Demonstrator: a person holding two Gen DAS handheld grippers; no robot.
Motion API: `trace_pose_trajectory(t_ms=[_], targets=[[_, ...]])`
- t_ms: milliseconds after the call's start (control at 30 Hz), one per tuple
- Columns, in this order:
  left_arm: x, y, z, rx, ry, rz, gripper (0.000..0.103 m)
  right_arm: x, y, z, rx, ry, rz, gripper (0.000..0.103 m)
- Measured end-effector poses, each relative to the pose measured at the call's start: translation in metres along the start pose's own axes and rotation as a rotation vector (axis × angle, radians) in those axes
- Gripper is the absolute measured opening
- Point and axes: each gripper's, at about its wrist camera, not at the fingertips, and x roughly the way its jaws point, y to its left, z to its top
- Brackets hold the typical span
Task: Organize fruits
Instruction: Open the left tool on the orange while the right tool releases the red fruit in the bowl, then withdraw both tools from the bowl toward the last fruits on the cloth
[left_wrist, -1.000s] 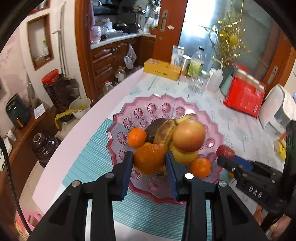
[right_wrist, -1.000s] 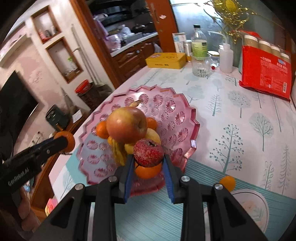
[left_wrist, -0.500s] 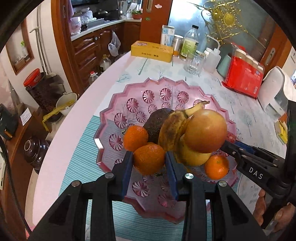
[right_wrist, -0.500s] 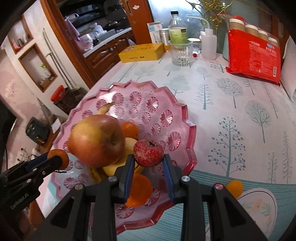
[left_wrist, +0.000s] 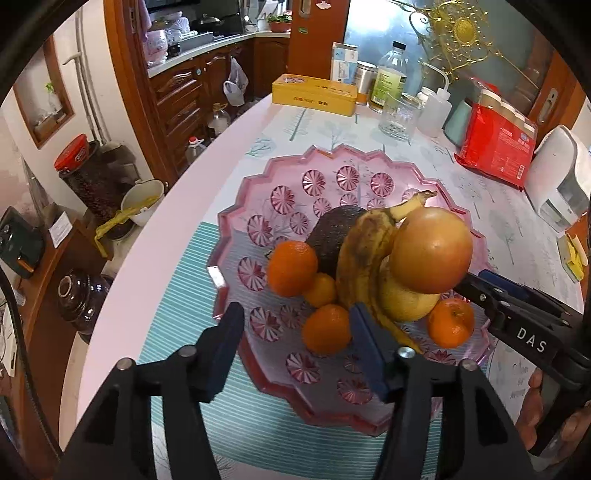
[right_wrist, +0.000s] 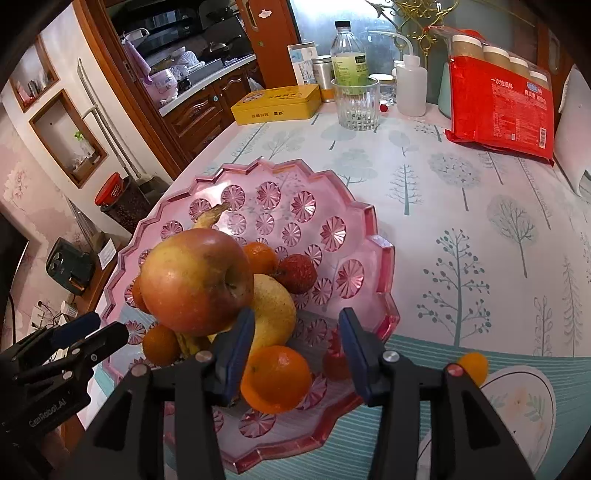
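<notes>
A pink glass fruit plate (left_wrist: 295, 173) (right_wrist: 280, 184) holds a pile of fruit: a large apple (left_wrist: 432, 249) (right_wrist: 195, 278), a banana (left_wrist: 364, 251), an avocado (left_wrist: 330, 230), a pear (right_wrist: 271, 310) and several tangerines. My left gripper (left_wrist: 297, 345) is open over the plate's near edge, with a tangerine (left_wrist: 327, 328) lying free in the plate between its fingers. My right gripper (right_wrist: 297, 345) is open over the plate; a red lychee-like fruit (right_wrist: 297, 273) lies in the plate beyond it and a tangerine (right_wrist: 275, 378) lies just below.
A small tangerine (right_wrist: 472, 365) sits by a white dish (right_wrist: 517, 398) on the teal placemat (left_wrist: 177, 295). At the back stand a yellow tin (left_wrist: 314, 94), a glass (right_wrist: 356, 103), bottles and a red package (right_wrist: 504, 110). The table edge drops off at left.
Both grippers have opened. The left one let go of its tangerine and the right one let go of the red fruit; both now lie in the plate. Both grippers drew back slightly.
</notes>
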Motion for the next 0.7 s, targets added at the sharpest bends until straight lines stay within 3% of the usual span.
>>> trace_pose_trajectory(t_ms=[167,700], targets=[[-0.006,0.002,-0.004,-0.011,-0.002,0.025,0.070,-0.006,0.001,-0.005,-0.007,-0.007,-0.002,0.048],[-0.039,-0.017,-0.022,-0.012,-0.031,0.055,0.079,-0.043,-0.006,-0.029,-0.015,-0.024,0.015,0.048]])
